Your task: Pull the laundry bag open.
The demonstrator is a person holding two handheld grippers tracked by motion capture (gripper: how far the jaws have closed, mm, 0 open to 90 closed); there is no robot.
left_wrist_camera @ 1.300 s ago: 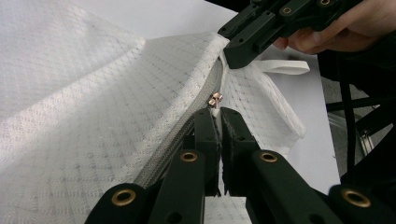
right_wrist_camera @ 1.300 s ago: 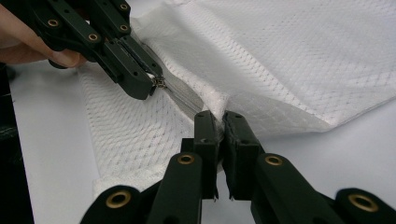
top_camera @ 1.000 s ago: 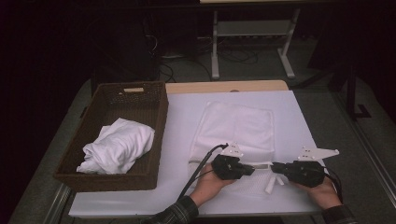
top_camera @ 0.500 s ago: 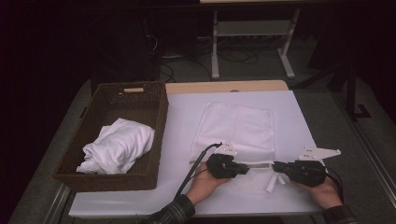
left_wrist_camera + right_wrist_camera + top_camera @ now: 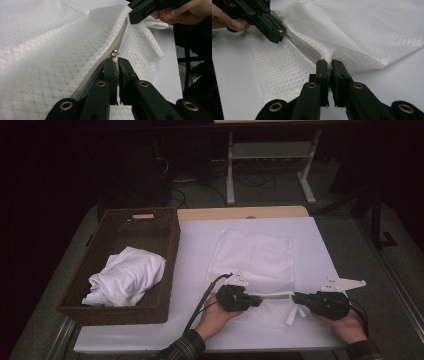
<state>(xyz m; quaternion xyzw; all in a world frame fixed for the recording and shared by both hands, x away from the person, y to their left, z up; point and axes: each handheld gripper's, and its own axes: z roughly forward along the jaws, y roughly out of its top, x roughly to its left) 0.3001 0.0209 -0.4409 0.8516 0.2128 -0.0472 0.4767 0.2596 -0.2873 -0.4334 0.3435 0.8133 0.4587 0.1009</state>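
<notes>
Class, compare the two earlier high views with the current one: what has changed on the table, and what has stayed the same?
The left tongs, shut on the zipper pull of the white mesh bag, slid a little leftward along the zipper, away from the right tongs. Nothing was grasped or released. The right tongs stay clamped on the bag's edge, and the basket with its white cloth is unmoved.

1 mesh bag (image 5: 257, 265); 1 basket (image 5: 167, 240) — 1 white cloth (image 5: 125, 277); 2 claws (image 5: 261, 301) (image 5: 294, 299).
</notes>
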